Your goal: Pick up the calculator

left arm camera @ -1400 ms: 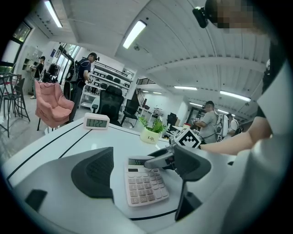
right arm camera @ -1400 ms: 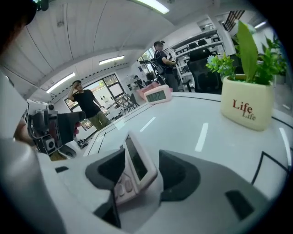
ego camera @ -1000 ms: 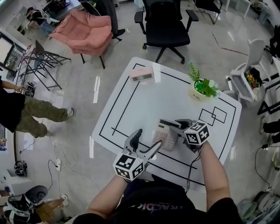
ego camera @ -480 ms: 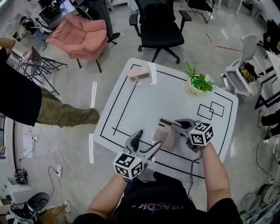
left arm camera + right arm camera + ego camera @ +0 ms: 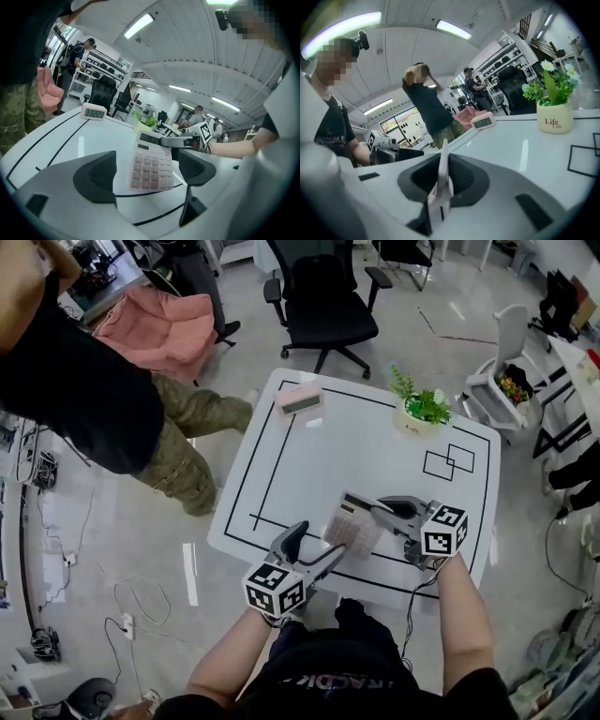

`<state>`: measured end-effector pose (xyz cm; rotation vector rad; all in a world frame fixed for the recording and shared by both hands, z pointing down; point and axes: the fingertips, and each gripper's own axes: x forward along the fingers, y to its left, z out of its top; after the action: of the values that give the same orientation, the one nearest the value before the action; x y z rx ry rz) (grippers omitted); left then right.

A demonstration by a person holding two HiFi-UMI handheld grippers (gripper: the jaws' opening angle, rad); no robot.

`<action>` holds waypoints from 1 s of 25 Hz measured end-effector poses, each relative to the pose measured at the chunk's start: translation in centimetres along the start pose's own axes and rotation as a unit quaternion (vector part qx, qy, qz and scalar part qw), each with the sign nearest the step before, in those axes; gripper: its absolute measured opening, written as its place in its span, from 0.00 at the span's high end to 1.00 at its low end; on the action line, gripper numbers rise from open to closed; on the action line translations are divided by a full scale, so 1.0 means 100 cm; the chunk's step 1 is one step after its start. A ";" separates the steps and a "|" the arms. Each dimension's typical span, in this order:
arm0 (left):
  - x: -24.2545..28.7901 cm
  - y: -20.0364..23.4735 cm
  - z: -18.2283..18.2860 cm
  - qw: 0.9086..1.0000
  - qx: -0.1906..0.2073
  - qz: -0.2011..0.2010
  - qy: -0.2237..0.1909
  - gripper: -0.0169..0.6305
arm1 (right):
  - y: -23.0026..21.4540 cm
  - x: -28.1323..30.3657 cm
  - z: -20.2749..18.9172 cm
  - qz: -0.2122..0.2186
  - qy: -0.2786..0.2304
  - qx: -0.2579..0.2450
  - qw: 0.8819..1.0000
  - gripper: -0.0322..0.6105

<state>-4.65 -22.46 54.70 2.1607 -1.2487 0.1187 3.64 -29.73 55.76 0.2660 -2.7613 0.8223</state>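
Left: a person (image 5: pixel 94 381) stands on the glossy floor (image 5: pixel 141 549), with a pink armchair (image 5: pixel 141 324) beyond. The white table (image 5: pixel 366 456) carries black lines and a pink clock (image 5: pixel 299 399) at its far left. Left gripper (image 5: pixel 319 542): jaws wide, gripping nothing. The calculator (image 5: pixel 352 529) sits tilted over the table's near side, clamped in the right gripper (image 5: pixel 359 505), whose jaws have just been closing. A potted plant (image 5: pixel 420 413) stands far right.

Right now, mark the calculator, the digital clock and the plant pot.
calculator (image 5: pixel 151 165), left gripper view, on its keypad.
digital clock (image 5: pixel 300 400), head view, on its display.
plant pot (image 5: pixel 553 118), right gripper view, on its front wall.
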 end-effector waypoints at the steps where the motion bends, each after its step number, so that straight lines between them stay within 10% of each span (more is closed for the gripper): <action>1: -0.004 0.001 -0.002 1.000 -0.005 -0.006 0.002 0.35 | 0.010 0.001 0.003 0.004 -0.007 0.000 1.000 0.87; 11: -0.053 -0.014 -0.019 0.991 -0.052 -0.122 0.026 0.36 | 0.116 0.006 0.024 0.054 -0.052 -0.023 0.997 0.87; 18: -0.099 -0.041 -0.033 0.971 -0.069 -0.225 0.042 0.71 | 0.172 0.012 0.014 0.061 -0.067 -0.029 0.995 0.87; 25: -0.148 -0.057 -0.047 0.948 -0.107 -0.296 0.053 0.81 | 0.218 0.013 -0.001 0.025 -0.104 -0.026 0.994 0.87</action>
<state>-7.06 -6.71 50.23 2.2045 -0.4879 -0.1450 -2.83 -11.82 45.10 0.2907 -2.9902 0.7747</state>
